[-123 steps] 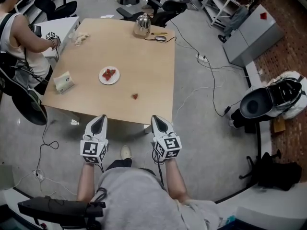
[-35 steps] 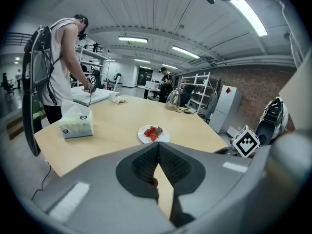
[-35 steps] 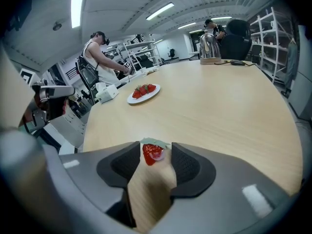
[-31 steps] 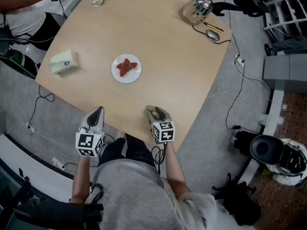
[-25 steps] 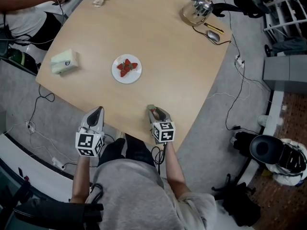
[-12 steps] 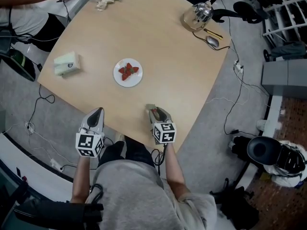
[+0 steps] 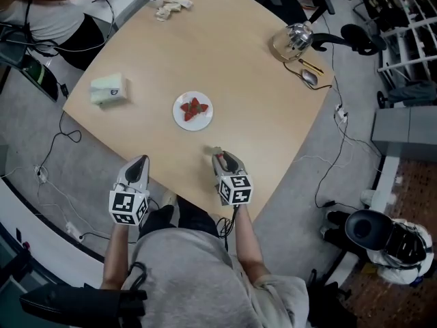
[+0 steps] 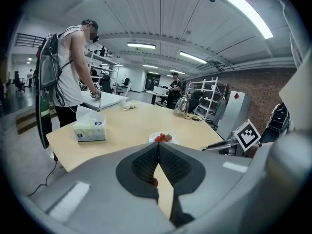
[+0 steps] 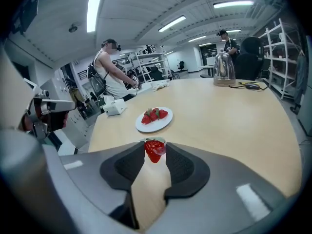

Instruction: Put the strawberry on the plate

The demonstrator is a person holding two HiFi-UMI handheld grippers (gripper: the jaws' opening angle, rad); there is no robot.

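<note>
A red strawberry [image 9: 154, 150] with a green cap is pinched between the tips of my right gripper [image 9: 155, 149], which hangs over the near edge of the table [image 7: 218, 154]. The white plate [image 7: 192, 111] lies at mid table with several strawberries on it, ahead and a little left of that gripper [image 9: 154, 119]. My left gripper [image 7: 138, 166] is off the table's near edge, its jaws closed together with nothing between them [image 8: 158, 147]. The plate [image 8: 163, 139] shows beyond its tips.
A tissue box [image 7: 108, 89] sits at the table's left side. A metal kettle [image 7: 295, 39] and a mouse [image 7: 309, 78] are at the far right corner. Crumpled paper [image 7: 172, 7] lies at the far edge. A person [image 8: 68, 72] stands at the table's far left. Cables run on the floor.
My right gripper has risen with the strawberry in it. The head view has shifted, so the table and plate sit a little lower and further right in it.
</note>
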